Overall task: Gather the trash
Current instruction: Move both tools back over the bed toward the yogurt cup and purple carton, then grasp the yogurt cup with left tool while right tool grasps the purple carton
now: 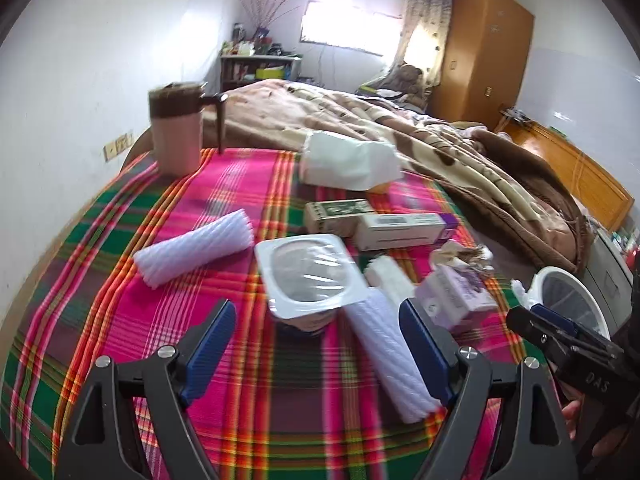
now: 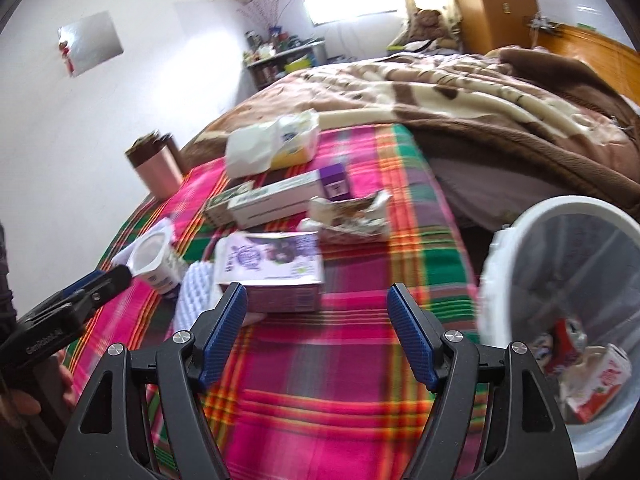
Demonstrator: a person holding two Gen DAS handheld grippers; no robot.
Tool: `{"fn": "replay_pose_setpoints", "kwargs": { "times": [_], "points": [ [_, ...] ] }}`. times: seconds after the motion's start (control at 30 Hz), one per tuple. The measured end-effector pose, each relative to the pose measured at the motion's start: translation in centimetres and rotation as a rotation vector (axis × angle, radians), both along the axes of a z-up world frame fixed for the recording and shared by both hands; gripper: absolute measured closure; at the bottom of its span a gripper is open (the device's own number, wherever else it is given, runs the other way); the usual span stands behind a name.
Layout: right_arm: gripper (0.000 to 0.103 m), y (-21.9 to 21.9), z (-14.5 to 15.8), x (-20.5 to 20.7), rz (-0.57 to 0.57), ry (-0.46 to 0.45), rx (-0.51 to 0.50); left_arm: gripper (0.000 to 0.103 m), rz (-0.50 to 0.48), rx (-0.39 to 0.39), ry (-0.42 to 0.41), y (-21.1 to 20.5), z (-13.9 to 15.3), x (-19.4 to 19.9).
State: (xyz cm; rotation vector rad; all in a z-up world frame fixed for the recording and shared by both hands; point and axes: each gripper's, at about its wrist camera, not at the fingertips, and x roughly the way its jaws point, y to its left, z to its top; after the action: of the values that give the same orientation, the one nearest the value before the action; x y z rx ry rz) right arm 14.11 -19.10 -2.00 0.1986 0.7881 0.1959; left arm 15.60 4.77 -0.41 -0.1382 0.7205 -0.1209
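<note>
On a plaid cloth (image 1: 192, 312) lies the trash. My left gripper (image 1: 320, 340) is open; an empty yogurt cup (image 1: 310, 276) stands just ahead between its fingers, untouched. A white ribbed foam sleeve (image 1: 384, 348) lies against the inner side of its right finger. My right gripper (image 2: 316, 316) is open too, over bare cloth, with a purple carton (image 2: 272, 272) just beyond its left finger. A crumpled wrapper (image 2: 348, 216) lies behind the carton. The white bin (image 2: 496, 264) stands to the right, off the cloth's edge, holding a red-and-white carton (image 2: 596, 380).
A second foam sleeve (image 1: 196, 246) lies to the left. Two long boxes (image 1: 404, 230), a tissue pack (image 1: 348, 160) and a pink lidded mug (image 1: 176, 132) stand farther back. A brown blanket (image 1: 460, 148) is heaped behind them. A hand (image 2: 24, 400) holds the left gripper.
</note>
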Motion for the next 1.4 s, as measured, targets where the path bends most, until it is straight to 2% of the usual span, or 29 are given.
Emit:
{"fn": "replay_pose_setpoints", "kwargs": {
  "times": [0.3, 0.43, 0.6, 0.8, 0.9, 1.13, 1.27, 1.4],
  "points": [
    [0.027, 3.2, 0.7, 3.1, 0.005, -0.052, -0.062, 0.018, -0.005, -0.012, 0.035, 0.5, -1.1, 2.2],
    [0.026, 3.6, -0.2, 4.4, 0.038, 0.006, -0.066, 0.017, -0.020, -0.027, 0.062, 0.6, -1.6, 3.1],
    [0.026, 3.1, -0.9, 3.5, 0.041, 0.047, -0.104, 0.017, -0.029, -0.022, 0.064, 0.4, -1.6, 3.8],
    [0.026, 0.1, -0.9, 1.8, -0.068, 0.063, -0.154, 0.017, -0.027, -0.027, 0.064, 0.7, -1.6, 4.2],
    [0.026, -1.2, -1.3, 0.8, -0.079, 0.097, -0.153, 0.017, -0.028, -0.028, 0.069, 0.8, -1.7, 4.3],
    [0.026, -2.3, -0.9, -0.1, -0.097, 0.059, -0.125, 0.017, -0.015, -0.005, 0.085, 0.8, -1.9, 4.2],
    [0.025, -1.7, -1.3, 0.4, -0.083, 0.064, -0.150, 0.017, -0.006, -0.007, 0.087, 1.0, -2.1, 4.2],
    [0.025, -0.5, -1.8, 0.7, -0.016, 0.066, -0.207, 0.017, -0.031, 0.005, 0.091, 0.5, -2.3, 4.5]
  ]
}}
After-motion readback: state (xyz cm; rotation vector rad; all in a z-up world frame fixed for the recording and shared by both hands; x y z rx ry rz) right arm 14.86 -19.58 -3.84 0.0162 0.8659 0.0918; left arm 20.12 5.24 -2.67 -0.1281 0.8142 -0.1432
